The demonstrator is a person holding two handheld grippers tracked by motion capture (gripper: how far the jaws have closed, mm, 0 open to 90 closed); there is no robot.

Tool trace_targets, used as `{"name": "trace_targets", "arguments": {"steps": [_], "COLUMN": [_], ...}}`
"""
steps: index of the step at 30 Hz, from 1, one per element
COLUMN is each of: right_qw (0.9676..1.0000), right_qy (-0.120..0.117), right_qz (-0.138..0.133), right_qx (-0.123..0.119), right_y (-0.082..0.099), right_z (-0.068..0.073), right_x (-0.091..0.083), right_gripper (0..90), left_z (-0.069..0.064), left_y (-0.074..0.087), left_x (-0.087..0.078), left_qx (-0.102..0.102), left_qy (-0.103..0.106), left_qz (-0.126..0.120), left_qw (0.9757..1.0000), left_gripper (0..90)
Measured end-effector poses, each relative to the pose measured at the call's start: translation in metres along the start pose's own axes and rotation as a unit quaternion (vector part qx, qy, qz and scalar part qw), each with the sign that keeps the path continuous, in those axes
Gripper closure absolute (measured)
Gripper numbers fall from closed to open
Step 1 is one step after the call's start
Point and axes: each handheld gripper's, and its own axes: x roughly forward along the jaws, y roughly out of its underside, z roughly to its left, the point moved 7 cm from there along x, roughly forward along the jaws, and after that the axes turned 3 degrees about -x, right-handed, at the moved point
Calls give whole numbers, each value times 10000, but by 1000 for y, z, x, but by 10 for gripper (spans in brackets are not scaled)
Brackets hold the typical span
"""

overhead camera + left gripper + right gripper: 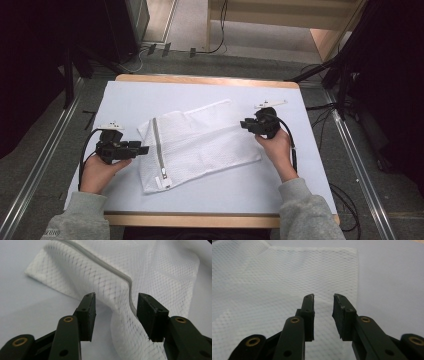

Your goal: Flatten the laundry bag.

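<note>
Mesh bag (200, 145) lies between 2 open grippers.

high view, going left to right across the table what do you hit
left hand → left gripper → grey zip of the white mesh bag → right gripper → right hand, all on the white table cover.

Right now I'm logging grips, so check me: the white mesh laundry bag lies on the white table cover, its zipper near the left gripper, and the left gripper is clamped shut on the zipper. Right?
Not quite. The left gripper is open: in the left gripper view its pads stand apart on either side of the zipper without pressing it. The rest holds: the mesh laundry bag lies on the white table cover, zipper toward that gripper.
</note>
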Motion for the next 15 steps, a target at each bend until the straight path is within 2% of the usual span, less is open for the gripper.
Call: {"name": "trace_targets", "arguments": {"steps": [9, 15], "right_qw": [9998, 9997], "right_qy": [0, -19], "right_qz": [130, 250], "right_qx": [-134, -67], "right_y": [31, 51], "right_z": [14, 22], "right_x": [-19, -26], "right_gripper": [697, 660], "left_z": [1, 4], "left_y": [-16, -23], "left_x": [7, 17], "left_qx": [121, 165], "left_qy": [69, 130], "left_qz": [-52, 21], "left_qw": [9999, 9998], "left_gripper": [436, 416]}}
